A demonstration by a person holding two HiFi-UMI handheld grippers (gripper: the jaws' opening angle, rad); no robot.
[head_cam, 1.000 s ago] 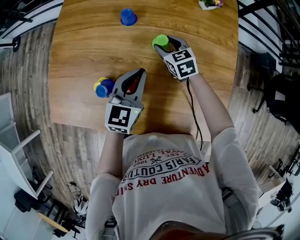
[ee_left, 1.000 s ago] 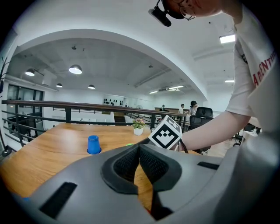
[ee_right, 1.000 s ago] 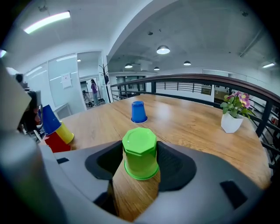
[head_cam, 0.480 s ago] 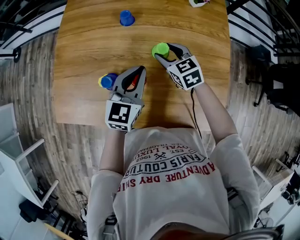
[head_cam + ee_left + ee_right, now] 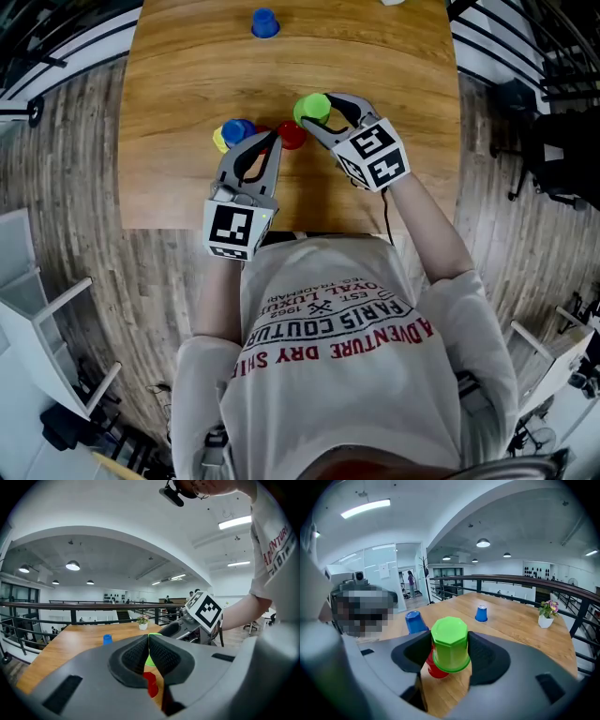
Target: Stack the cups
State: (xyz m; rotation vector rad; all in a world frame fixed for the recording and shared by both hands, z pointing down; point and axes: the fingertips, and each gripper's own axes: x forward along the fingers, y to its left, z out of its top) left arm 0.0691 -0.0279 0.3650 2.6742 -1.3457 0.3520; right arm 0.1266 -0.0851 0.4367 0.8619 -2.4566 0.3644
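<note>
the left gripper (image 5: pixel 271 141) is seen with its jaws pressed together on nothing, and the red cup (image 5: pixel 292 135), earlier framed within it, now stands free on the table (image 5: pixel 169 187) just past its tips. the green cup (image 5: pixel 312 109), clamped upside down in the right gripper (image 5: pixel 322 111), has been brought just beside the red one, so capping is judged next. a blue cup (image 5: pixel 264 22) is left far back.

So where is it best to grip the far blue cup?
Probably across the side wall of the far blue cup, low near its wider rim, coming level from the near side: it stands upside down, alone, nothing crowding it.
</note>
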